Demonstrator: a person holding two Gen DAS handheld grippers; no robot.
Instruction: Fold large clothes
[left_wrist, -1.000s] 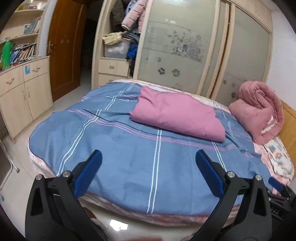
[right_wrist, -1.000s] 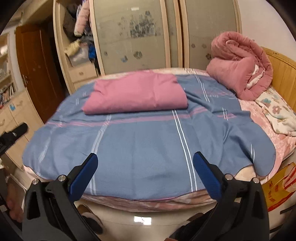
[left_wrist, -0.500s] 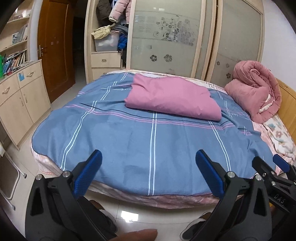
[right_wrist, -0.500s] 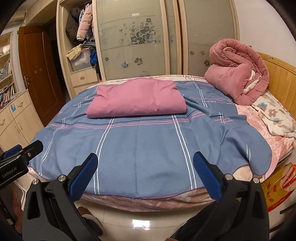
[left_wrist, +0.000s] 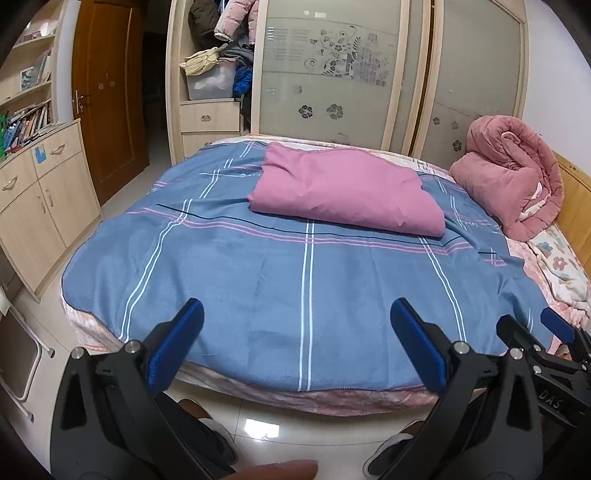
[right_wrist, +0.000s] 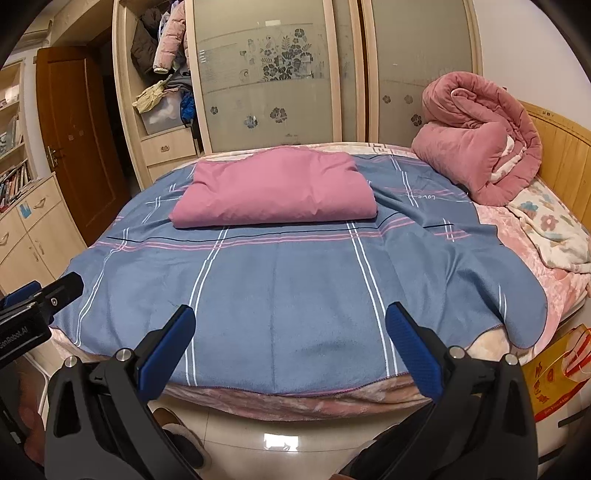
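Because the blue blanket (left_wrist: 295, 280) lies spread flat on the bed (right_wrist: 295, 402) ahead for folding, the left tool (left_wrist: 295, 343) and the right tool (right_wrist: 290, 341) hover wide and empty just short of its near hem.

Bed (left_wrist: 369, 404) under blue striped blanket (left_wrist: 295, 295), folded pink cloth (left_wrist: 343, 192), rolled pink quilt (left_wrist: 513, 173) atop.

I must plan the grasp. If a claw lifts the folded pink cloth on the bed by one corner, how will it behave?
Probably floppy: the folded pink cloth shows soft wrinkles and rounded edges. Its layers would likely slide open, since nothing binds them. It looks light, barely denting the blue blanket.
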